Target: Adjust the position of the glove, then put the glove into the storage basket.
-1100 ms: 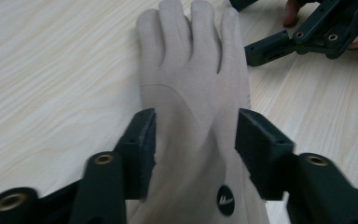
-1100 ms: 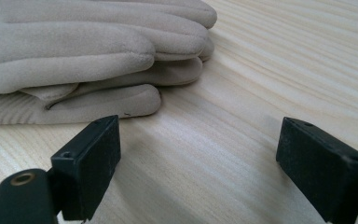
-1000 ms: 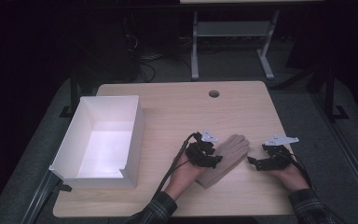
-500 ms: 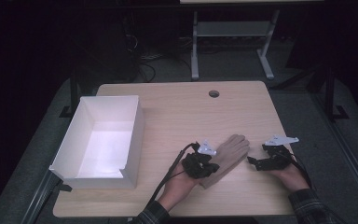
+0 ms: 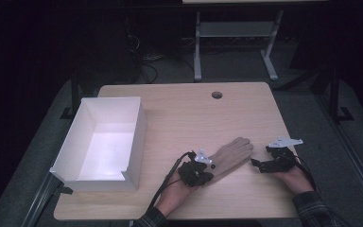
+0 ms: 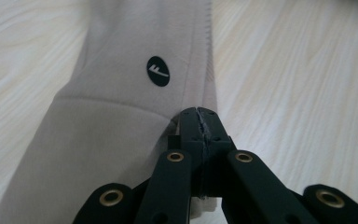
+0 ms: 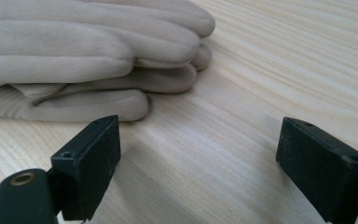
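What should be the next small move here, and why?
Probably lift the left gripper a little: its jaws have just closed on the cuff edge of the beige glove, which lies flat on the table. The right gripper is open beside the glove's fingertips.

left hand-held gripper (image 5: 207, 174): jaws pinched together | right hand-held gripper (image 5: 256, 163): jaws spread wide, low
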Demonstrator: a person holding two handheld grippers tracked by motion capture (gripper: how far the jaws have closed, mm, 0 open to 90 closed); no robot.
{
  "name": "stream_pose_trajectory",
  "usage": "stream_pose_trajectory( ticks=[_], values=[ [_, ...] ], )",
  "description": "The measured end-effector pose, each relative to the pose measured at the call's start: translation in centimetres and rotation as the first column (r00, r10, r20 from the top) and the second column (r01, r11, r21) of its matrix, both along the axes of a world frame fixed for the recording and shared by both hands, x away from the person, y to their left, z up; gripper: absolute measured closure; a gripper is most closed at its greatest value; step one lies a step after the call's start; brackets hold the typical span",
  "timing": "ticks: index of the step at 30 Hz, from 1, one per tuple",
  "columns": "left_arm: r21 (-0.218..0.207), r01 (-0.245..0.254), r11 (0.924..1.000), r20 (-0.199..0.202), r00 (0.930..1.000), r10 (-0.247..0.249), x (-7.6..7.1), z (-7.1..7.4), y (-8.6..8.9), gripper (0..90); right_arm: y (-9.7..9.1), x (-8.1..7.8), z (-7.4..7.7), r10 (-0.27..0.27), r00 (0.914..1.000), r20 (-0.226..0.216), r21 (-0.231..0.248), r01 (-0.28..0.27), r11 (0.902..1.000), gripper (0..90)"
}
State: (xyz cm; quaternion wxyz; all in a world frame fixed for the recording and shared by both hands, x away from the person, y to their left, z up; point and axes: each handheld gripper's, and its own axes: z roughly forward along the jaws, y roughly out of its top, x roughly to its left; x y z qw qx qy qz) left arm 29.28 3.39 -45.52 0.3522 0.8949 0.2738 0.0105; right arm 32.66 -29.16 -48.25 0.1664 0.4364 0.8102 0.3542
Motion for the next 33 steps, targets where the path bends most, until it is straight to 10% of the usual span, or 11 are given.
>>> stream_pose_trajectory(
  ticks=[12, 21, 33],
  values=[
    [0.041, -0.051, 0.9978, 0.035, 0.9981, 0.050, 1.3, 0.3, 2.7, 87.1, 0.0, 0.0, 0.0, -0.001, 1.0000, 0.000, 0.000, 0.001, 1.0000, 13.0],
    [0.029, 0.050, 0.9983, 0.050, 0.9974, -0.052, 2.0, 1.8, 2.5, 66.1, 0.0, 0.0, 0.0, 0.000, 1.0000, 0.001, -0.001, 0.000, 1.0000, 13.0],
    [0.003, 0.189, 0.9819, 0.105, 0.9764, -0.189, 5.4, 3.3, -0.1, 28.0, 0.0, 0.0, 0.0, 0.001, 1.0000, 0.006, -0.003, -0.001, 1.0000, 13.0]
  ],
)
